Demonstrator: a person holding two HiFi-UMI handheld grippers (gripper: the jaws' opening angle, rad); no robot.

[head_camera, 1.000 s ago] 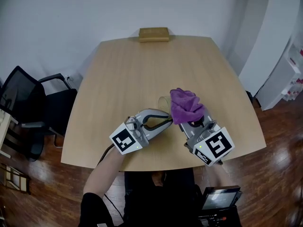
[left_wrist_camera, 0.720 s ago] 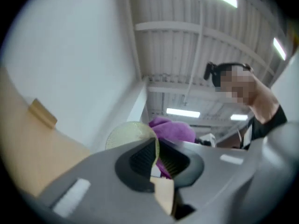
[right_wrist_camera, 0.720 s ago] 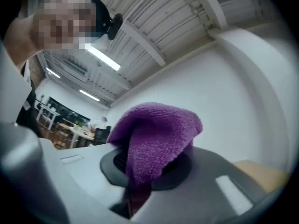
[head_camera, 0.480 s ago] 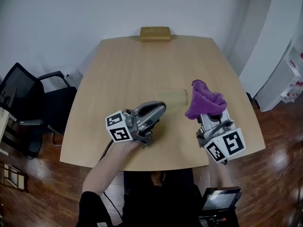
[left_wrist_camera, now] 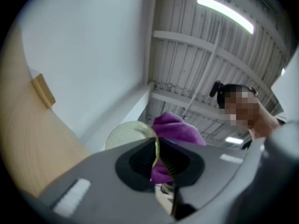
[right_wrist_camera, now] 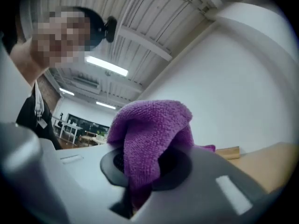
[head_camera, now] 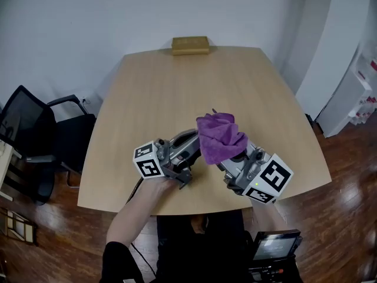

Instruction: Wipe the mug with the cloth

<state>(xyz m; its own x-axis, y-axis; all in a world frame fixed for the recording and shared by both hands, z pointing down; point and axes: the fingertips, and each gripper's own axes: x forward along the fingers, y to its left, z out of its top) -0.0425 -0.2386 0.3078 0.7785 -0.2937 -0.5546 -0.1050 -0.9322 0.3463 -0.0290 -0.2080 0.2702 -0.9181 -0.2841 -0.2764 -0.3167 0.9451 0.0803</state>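
Wiping step, likely: left claw (left_wrist_camera: 156, 160) pinches the mug (left_wrist_camera: 122, 134) by its rim; right claw (head_camera: 234, 158), at three o'clock, clamps the cloth (right_wrist_camera: 149, 125); next, rub round the mug.

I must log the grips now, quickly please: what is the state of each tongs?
Left tongs: closed on the wall of the clear mug.
Right tongs: closed on the purple cloth.

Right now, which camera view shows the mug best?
The left gripper view: the clear mug shows close up, its rim pinched in the left claw, with the purple cloth behind it. In the head view the cloth hides the mug. The right gripper view shows only cloth, no mug.
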